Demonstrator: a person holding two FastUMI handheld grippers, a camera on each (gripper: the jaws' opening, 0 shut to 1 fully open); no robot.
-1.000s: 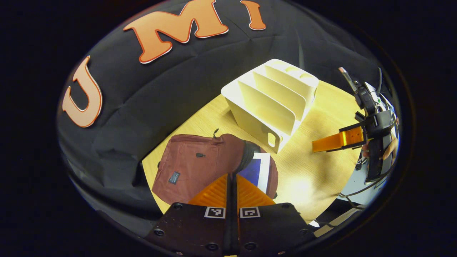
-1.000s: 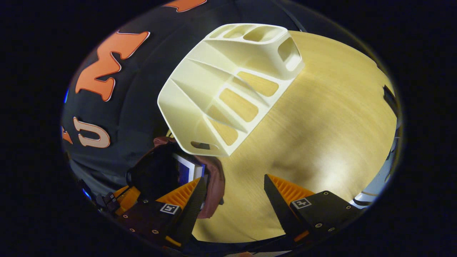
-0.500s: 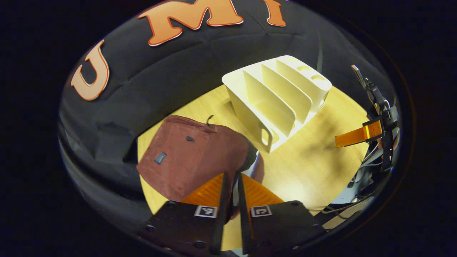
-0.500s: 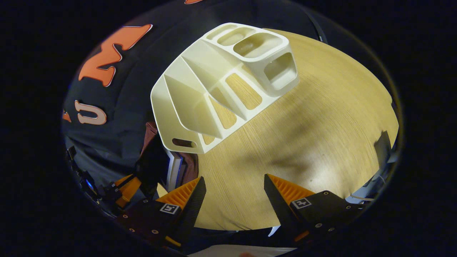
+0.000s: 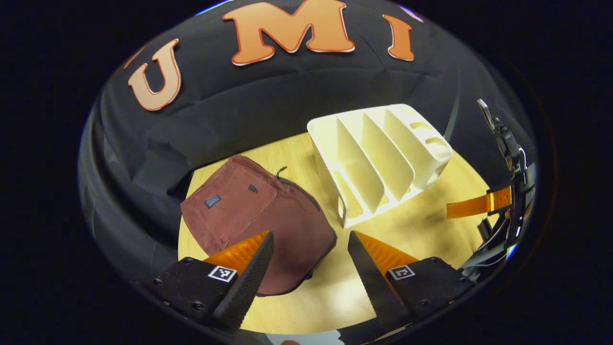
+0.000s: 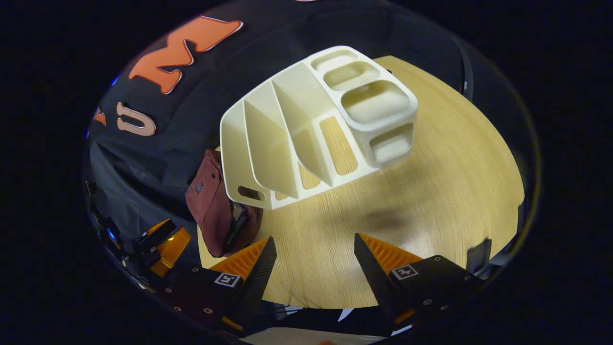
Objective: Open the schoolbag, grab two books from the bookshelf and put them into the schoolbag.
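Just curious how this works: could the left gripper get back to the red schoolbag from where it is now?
Probably yes. The left gripper is open just above the schoolbag, with nothing between them.

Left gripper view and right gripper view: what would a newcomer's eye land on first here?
Probably the cream bookshelf, standing on the wooden table with no books in its slots. Next, the dark red schoolbag, lying flat to the shelf's left in the left gripper view. Both the left gripper and the right gripper hang over the table with jaws open and nothing between them.
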